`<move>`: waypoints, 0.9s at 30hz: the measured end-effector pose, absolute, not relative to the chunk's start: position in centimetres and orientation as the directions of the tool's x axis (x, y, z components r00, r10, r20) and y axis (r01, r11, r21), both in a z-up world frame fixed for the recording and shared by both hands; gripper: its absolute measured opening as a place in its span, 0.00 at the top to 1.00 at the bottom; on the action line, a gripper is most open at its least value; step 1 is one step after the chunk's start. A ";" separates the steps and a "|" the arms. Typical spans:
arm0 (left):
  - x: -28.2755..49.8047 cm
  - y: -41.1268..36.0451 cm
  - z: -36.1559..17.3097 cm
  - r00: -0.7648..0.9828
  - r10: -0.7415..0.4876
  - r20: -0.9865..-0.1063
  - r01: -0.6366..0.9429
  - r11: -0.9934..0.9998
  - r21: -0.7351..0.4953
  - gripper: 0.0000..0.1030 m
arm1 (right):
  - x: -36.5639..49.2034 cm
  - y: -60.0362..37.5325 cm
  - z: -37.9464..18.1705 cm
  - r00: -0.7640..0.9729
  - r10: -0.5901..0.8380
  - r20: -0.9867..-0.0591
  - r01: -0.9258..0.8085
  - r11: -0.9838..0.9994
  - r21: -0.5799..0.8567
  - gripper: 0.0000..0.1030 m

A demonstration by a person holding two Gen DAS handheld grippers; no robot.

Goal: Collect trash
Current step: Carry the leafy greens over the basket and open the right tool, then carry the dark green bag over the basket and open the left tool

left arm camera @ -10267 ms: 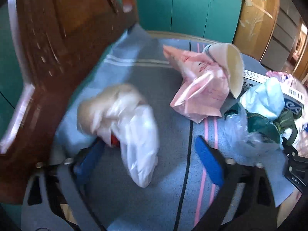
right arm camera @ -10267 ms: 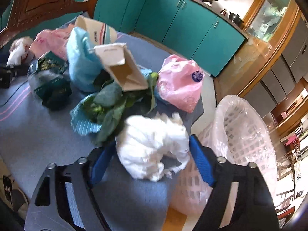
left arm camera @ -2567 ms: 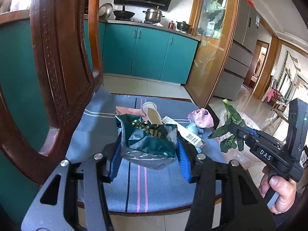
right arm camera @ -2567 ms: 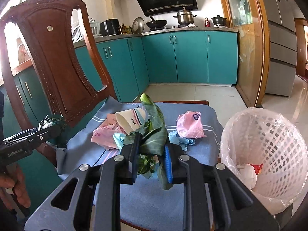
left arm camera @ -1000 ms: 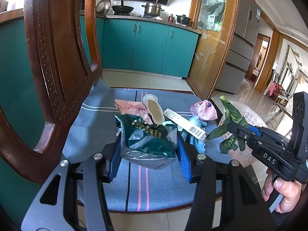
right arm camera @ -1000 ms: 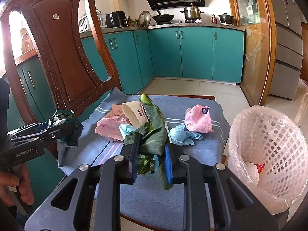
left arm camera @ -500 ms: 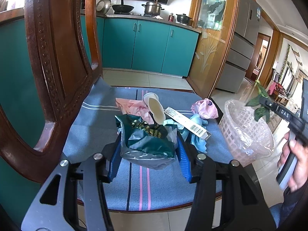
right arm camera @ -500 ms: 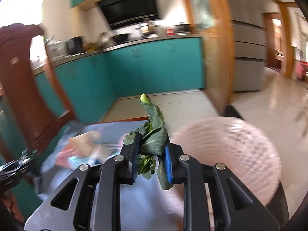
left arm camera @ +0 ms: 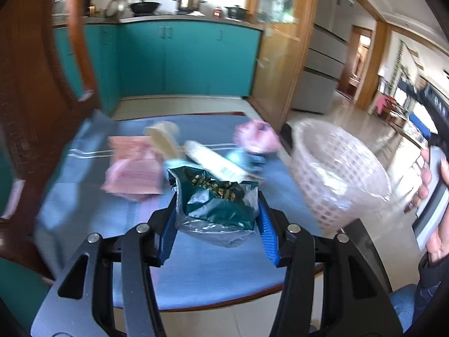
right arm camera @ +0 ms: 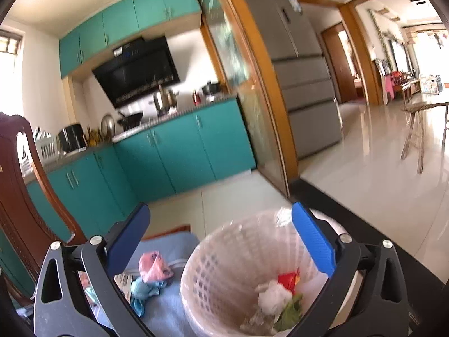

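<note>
My left gripper [left arm camera: 216, 210] is shut on a dark green snack bag [left arm camera: 221, 202] wrapped in clear plastic, held above the blue chair cushion [left arm camera: 196, 264]. The white lattice trash basket [left arm camera: 336, 174] stands just right of it. My right gripper [right arm camera: 221, 230] hangs over the basket [right arm camera: 196, 266] with its jaws opening wide and nothing between them. The green leaf [right arm camera: 289, 311] lies inside the basket with white and red scraps. On the cushion lie a pink bag [left arm camera: 132, 168], a paper cup [left arm camera: 165, 140], a white carton [left arm camera: 213, 160], a small pink bag [right arm camera: 153, 266] and a blue wad [right arm camera: 143, 286].
The carved wooden chair back [left arm camera: 36, 106] rises at the left. Teal kitchen cabinets [right arm camera: 179, 151] stand behind, and shiny tiled floor [right arm camera: 364, 174] stretches to the right. A person's hand [left arm camera: 432, 185] grips the right gripper's handle at the right edge of the left wrist view.
The right gripper swung over the basket and opened; the leaf left its jaws and now lies in the basket. The left gripper shifted toward the basket, still gripping the green bag.
</note>
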State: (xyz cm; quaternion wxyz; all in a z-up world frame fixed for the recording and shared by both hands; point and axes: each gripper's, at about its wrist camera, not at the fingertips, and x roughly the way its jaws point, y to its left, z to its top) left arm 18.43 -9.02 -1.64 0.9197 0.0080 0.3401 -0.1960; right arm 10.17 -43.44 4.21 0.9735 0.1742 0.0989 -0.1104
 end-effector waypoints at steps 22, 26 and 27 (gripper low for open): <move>20.3 -16.1 1.6 0.719 -0.378 -0.583 0.396 0.912 -0.103 0.09 | 10.0 -45.8 3.6 0.963 -0.153 -0.220 0.235 0.878 0.417 0.04; 19.4 -8.3 2.5 0.781 -0.275 -0.561 0.279 0.957 -0.081 0.05 | 10.6 -42.6 3.5 0.966 -0.095 -0.242 0.178 0.919 0.352 0.04; 19.0 -6.6 2.5 0.792 -0.251 -0.556 0.247 0.965 -0.083 0.04 | 10.9 -41.3 3.4 0.964 -0.071 -0.255 0.156 0.931 0.329 0.04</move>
